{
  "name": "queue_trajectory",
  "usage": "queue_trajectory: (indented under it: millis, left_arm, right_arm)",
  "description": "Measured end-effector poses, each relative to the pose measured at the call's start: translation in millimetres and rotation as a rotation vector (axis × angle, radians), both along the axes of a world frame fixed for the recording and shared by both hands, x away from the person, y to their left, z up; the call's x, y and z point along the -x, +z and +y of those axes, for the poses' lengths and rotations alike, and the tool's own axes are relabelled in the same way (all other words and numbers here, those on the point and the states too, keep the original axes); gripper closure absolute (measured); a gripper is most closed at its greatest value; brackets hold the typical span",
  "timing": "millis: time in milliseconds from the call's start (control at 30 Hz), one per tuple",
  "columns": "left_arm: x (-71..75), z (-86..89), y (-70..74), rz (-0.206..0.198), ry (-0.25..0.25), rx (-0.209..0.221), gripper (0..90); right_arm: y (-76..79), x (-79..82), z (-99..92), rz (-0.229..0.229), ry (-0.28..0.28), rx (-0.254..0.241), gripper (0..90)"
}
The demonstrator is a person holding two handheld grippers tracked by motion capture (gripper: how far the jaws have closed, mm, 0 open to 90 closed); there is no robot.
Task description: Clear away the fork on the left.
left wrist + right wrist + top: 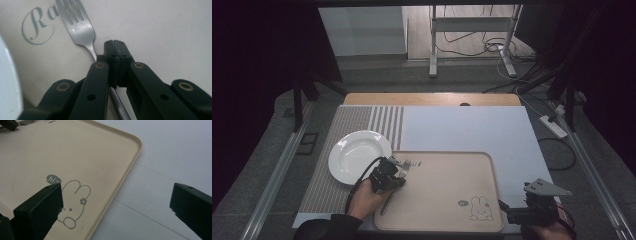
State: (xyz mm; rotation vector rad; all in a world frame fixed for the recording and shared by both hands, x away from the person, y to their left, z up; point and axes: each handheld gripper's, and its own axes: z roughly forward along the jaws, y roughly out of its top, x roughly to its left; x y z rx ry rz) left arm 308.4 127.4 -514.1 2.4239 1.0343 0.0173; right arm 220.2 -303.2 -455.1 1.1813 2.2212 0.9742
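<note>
Fork: a metal fork (80,27) is lying on the beige tray, near the tray's far left corner, tines pointing toward the far edge; its neck is sitting pinched between the left gripper's jaws and its handle is running back under them.
Left gripper: the left gripper (398,172) is closing fully on the fork's neck, jaws meeting tip to tip; a hand (366,200) is holding it at the tray's left edge.
Tray: the tray (447,170) is resting on the desk's near half; a grey script "Ra…" is showing beside the tines, and near the near right corner a rabbit drawing is carrying a bubble reading "hi".
Plate: a white plate (357,155) is sitting just left of the tray, on the striped mat (347,122).
Right gripper: the right gripper (117,205) is hovering with jaws wide apart, gripping nothing, over the tray's near right corner.
</note>
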Motion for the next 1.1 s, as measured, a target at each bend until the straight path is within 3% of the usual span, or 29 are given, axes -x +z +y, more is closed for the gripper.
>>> queue_trajectory:
  millis: [400,833,1000,1100]
  left_arm:
    - [-4.5,16.5,-1.1,0.013,0.046,0.013,89.3]
    - [-4.8,21.3,-0.1,0.005,0.054,0.006,86.3]
    - [0.7,18.8,7.7,-0.077,0.038,0.016,79.2]
    - [1.9,20.2,10.0,-0.106,0.040,0.018,71.7]
  right_arm:
    - [-0.1,-0.1,-0.2,0.001,0.002,-0.003,0.0]
    - [-0.1,-0.2,-0.2,0.002,0.001,0.000,0.0]
    - [-0.2,-0.2,-0.3,0.002,0.002,-0.003,0.0]
    - [-0.1,-0.3,-0.3,0.002,0.003,-0.003,0.0]
